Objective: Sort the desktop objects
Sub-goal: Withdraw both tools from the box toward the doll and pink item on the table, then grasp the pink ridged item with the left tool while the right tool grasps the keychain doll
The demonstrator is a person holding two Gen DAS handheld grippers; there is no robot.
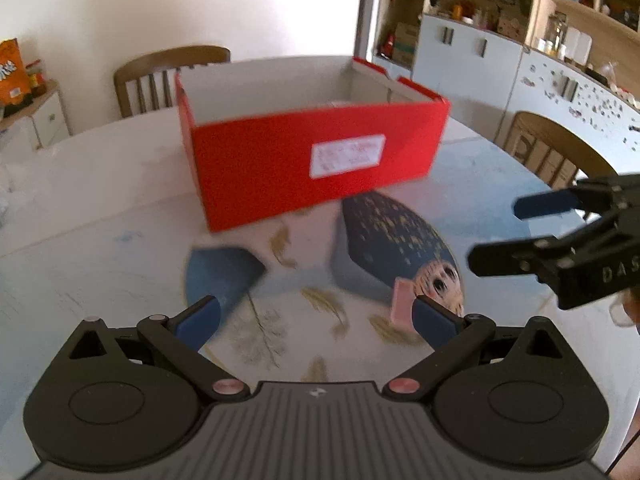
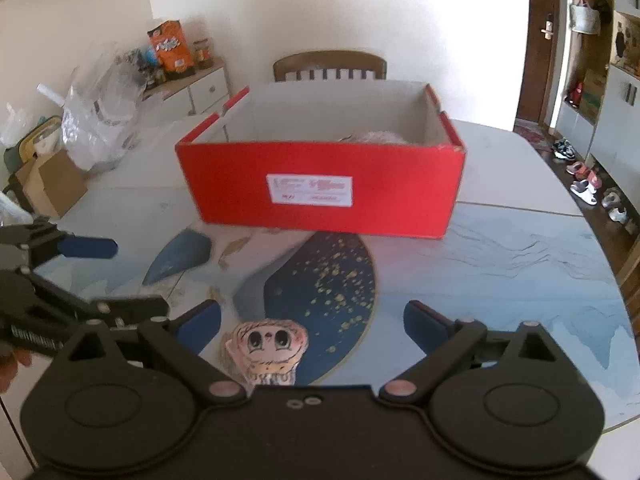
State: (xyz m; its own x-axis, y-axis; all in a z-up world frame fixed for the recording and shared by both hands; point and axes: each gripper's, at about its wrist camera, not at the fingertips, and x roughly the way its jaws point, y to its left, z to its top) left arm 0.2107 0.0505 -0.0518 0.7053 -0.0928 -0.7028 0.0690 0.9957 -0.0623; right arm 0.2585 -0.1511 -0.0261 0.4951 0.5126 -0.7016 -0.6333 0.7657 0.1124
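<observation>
red box point(image 2: 320, 184) sits open mid-table, something pale inside, while i hold both my left gripper point(image 1: 316, 320) and right gripper point(image 2: 312, 322) wide and empty near a pink eraser point(image 1: 401, 305), which i judge needs grasping next.

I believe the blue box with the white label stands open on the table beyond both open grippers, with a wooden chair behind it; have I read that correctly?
Not quite: the box is red, not blue, as the right wrist view shows. The rest holds: its white label faces the cameras, it stands open on the table beyond the open left gripper and right gripper, with the wooden chair behind.
</observation>
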